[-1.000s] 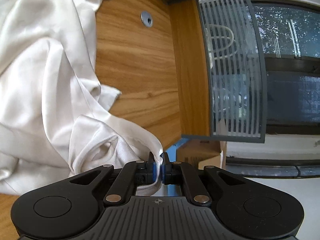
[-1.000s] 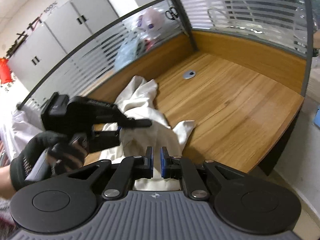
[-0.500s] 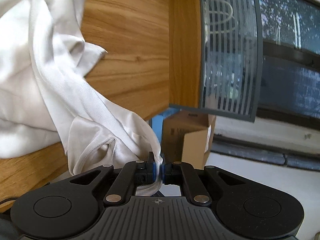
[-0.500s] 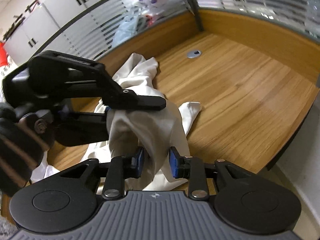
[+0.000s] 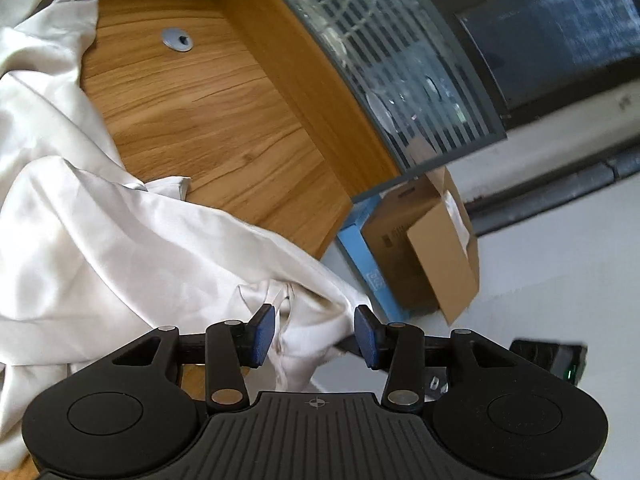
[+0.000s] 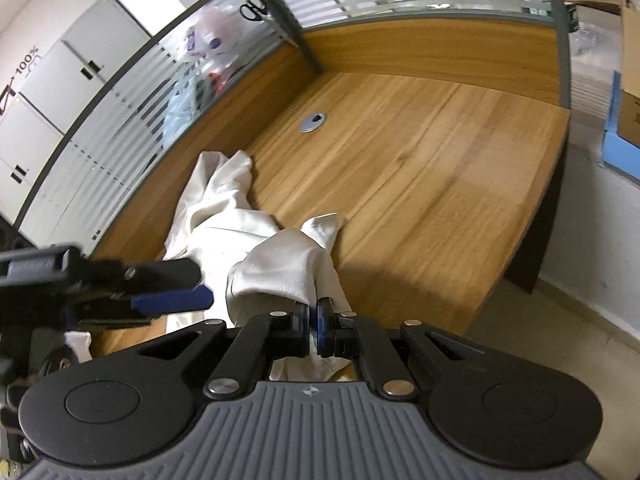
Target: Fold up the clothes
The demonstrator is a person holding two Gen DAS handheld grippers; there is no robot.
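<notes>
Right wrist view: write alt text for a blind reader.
The right gripper is shut on a fold of white cloth at the near edge of a wooden desk. At left, the left gripper is open beside the cloth.

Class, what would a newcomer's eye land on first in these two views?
The crumpled white garment on the wooden desk. At its near edge the right gripper pinches a fold shut. The left gripper has just been opening, with cloth hanging loose between its blue pads.
</notes>
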